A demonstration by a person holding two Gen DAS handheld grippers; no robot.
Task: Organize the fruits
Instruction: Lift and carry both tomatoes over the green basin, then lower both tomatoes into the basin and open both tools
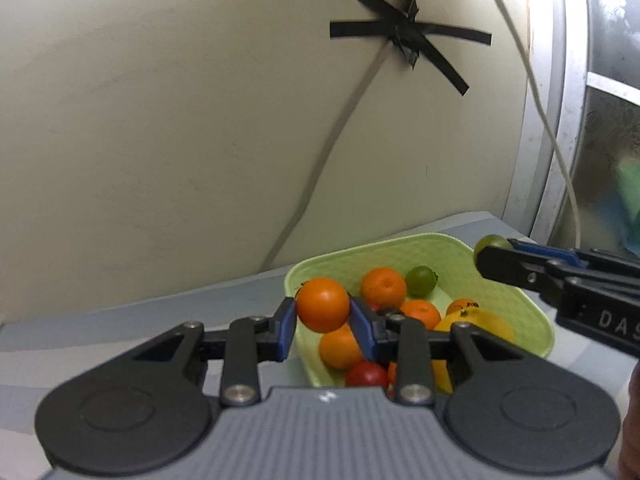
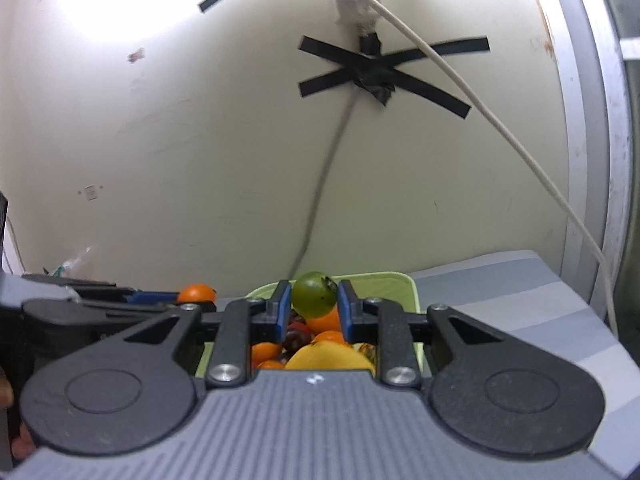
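A light green tray [image 1: 532, 312] on the grey table holds several oranges, a green round fruit [image 1: 420, 280], a red one [image 1: 366, 374] and a yellow fruit [image 1: 480, 322]. My left gripper [image 1: 323, 312] is shut on an orange [image 1: 322, 304] held above the tray's left part. My right gripper [image 2: 314, 304] is shut on a green round fruit [image 2: 314, 294] held above the tray [image 2: 414, 292]. The right gripper also shows in the left wrist view [image 1: 496, 256], at the tray's right. The left gripper shows in the right wrist view [image 2: 192, 298], with the orange [image 2: 196, 293].
A cream wall [image 1: 160, 140] stands close behind the table, with black tape [image 1: 404, 36] and a white cable [image 1: 540, 100] hanging down. A metal window frame [image 1: 560, 120] is at the right. The grey striped table [image 2: 520, 292] extends to the right of the tray.
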